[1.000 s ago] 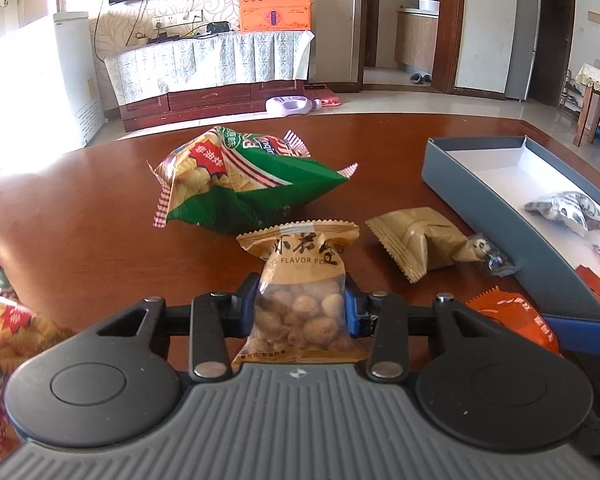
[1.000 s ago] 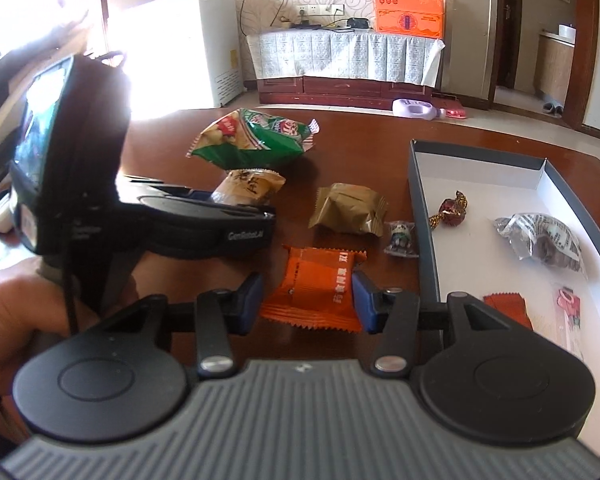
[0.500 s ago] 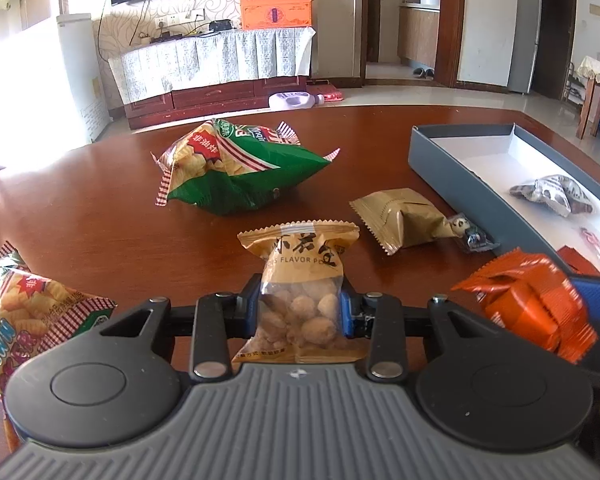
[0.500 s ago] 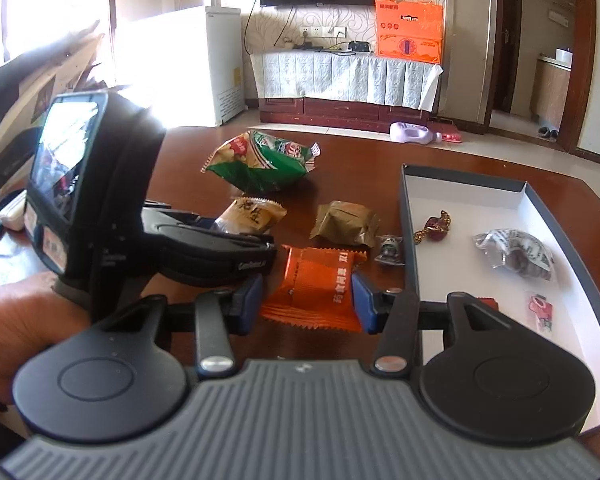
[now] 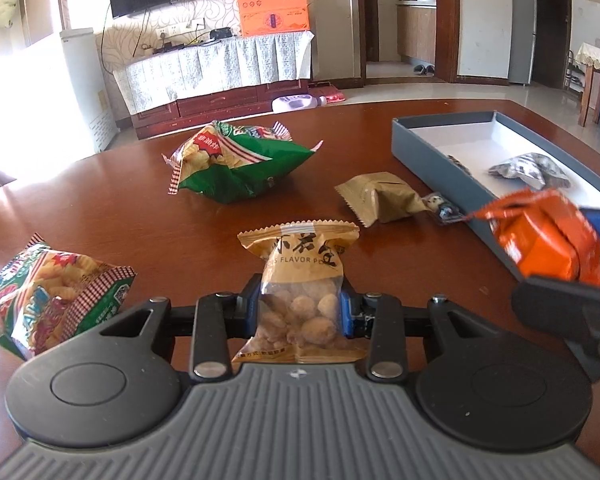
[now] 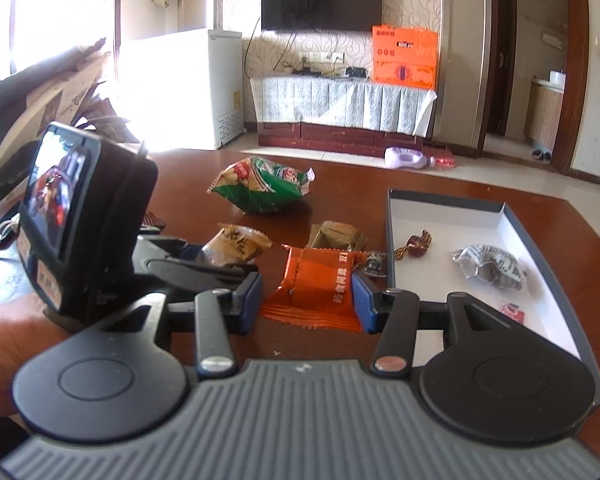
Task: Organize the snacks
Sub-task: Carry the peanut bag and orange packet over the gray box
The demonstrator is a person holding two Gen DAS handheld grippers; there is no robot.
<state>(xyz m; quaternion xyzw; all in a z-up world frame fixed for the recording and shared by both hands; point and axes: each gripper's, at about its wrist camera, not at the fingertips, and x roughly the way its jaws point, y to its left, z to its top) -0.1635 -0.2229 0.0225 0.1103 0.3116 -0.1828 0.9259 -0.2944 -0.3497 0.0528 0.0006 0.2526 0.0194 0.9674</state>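
My left gripper (image 5: 300,312) is shut on a tan peanut packet (image 5: 300,280) and holds it above the wooden table. My right gripper (image 6: 306,300) is shut on an orange snack packet (image 6: 316,280), lifted just left of the grey box (image 6: 512,220); the packet also shows at the right of the left wrist view (image 5: 548,236). The box (image 5: 428,148) has a white floor and holds a silver packet (image 6: 488,264), a dark red candy (image 6: 416,244) and a small pink sweet (image 6: 512,312).
On the table lie a green chip bag (image 5: 240,164), a brown packet (image 5: 384,196), a small wrapped candy (image 5: 440,204) by the box wall, and a second chip bag (image 5: 48,296) at the left. The left gripper body (image 6: 80,220) stands left of my right gripper.
Both grippers have risen with their packets. The orange packet has come off the table and moved toward the box.
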